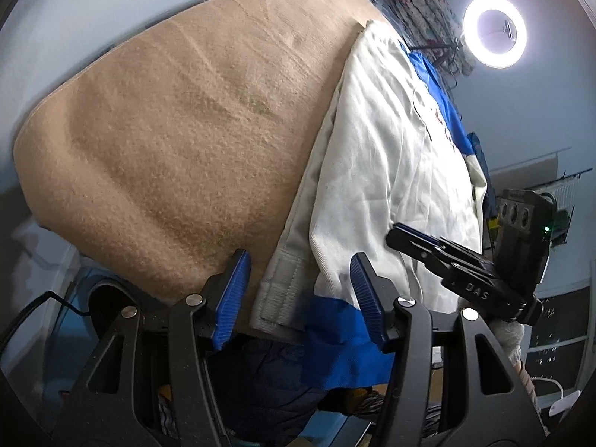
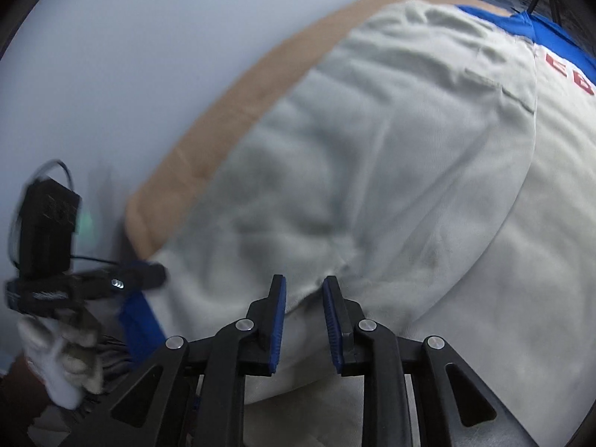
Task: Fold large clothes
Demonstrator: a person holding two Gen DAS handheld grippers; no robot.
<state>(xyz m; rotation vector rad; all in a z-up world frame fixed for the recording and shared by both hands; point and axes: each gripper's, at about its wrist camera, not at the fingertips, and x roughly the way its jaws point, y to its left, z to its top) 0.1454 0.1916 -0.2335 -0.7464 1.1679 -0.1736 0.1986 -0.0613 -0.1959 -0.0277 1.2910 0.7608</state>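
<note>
A cream and blue garment point(image 1: 387, 171) lies spread on a tan, nubbly blanket point(image 1: 178, 130) covering the table.

The garment is soft, wrinkled knit with a ribbed hem, blue panels and red lettering; in the left wrist view its long axis runs from the near edge up toward the ring light point(image 1: 494, 30). The left gripper point(image 1: 298, 298) hovers over the hem corner, its blue ribbed fingers point(image 1: 232, 298) well apart with nothing pinched. The right gripper point(image 2: 303, 320) hangs above the cream cloth, fingers narrowly parted, a fold peaking between them; whether they pinch it cannot be told.
</note>
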